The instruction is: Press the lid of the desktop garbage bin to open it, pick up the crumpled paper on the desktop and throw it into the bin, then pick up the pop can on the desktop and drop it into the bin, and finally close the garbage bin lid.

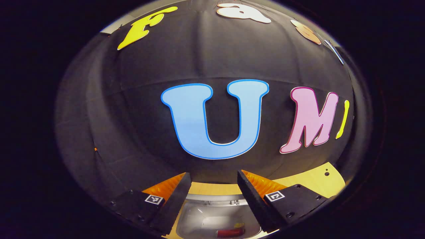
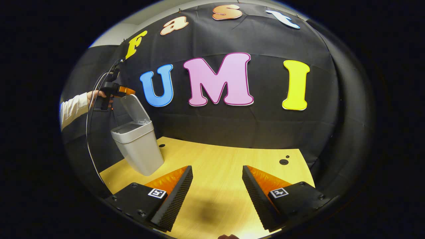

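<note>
- A black cloth wall backs a pale wooden bench (image 2: 229, 159) in the booth, and the grey garbage bin (image 2: 139, 149) stands at the bench's left end in the right gripper view.
- Left gripper view: the left tool (image 1: 214, 192) hangs directly above the open mouth of the bin (image 1: 199, 219), looking down past its own fingers into the pale interior. The fingers stand apart with nothing between them.
- At the bottom of the bin lies a red cylinder, seemingly the pop can (image 1: 230, 232), so the drop looks done. The crumpled paper cannot be made out inside; the part of the interior in view is small.
- The placement over the opening suggests a release just made; what remains, by my judgement, is closing the lid.
- Right gripper view: the right tool (image 2: 217, 194) sits low over bare bench, fingers apart and empty, well away from the bin and seemingly idle.
- This view gives what the other cannot: the bin from outside, its lid (image 2: 134, 108) tipped up and back on its hinge, and the left tool (image 2: 114, 89) held by a hand (image 2: 96, 96) in a white sleeve just above and behind that lid.
- The other view alone reveals the bin's contents.
</note>
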Demonstrator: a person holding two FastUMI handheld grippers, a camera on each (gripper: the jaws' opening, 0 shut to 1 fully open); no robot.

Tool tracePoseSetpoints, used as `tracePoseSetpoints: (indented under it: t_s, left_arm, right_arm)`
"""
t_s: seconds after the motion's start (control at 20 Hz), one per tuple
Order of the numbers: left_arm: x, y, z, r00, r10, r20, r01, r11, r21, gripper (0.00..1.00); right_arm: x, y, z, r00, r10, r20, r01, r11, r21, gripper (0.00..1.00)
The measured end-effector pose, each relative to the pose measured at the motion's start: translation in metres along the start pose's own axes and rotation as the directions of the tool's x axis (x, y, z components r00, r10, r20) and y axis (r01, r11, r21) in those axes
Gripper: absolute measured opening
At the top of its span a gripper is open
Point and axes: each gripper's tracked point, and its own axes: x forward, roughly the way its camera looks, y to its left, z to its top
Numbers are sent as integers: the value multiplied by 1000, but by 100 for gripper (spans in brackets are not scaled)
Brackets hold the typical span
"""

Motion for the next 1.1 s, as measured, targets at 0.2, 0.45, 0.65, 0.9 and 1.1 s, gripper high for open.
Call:
tracePoseSetpoints:
  t_s: [0.2,0.45,0.65,0.9,1.1]
  left_arm:
    - [-28,-2,-40,998,-22,-56,24,999,24,96]
    - [-47,0,-111,979,-67,-193,73,997,23,96]
    - [-40,3,-140,963,-85,-256,88,996,0,99]
    - [-40,3,-172,916,-102,-387,144,986,81,97]
    - [-31,-1,-176,903,-127,-411,173,982,76,100]
  right_arm:
    - [4,7,2,1000,8,3,-8,1000,12,97]
    - [6,15,-4,1000,13,-12,-13,1000,28,97]
    - [3,12,-8,1000,-2,-24,2,1000,18,97]
    - [4,12,-8,999,-21,-25,22,999,27,98]
    - [7,16,-23,998,-35,-57,37,999,31,97]
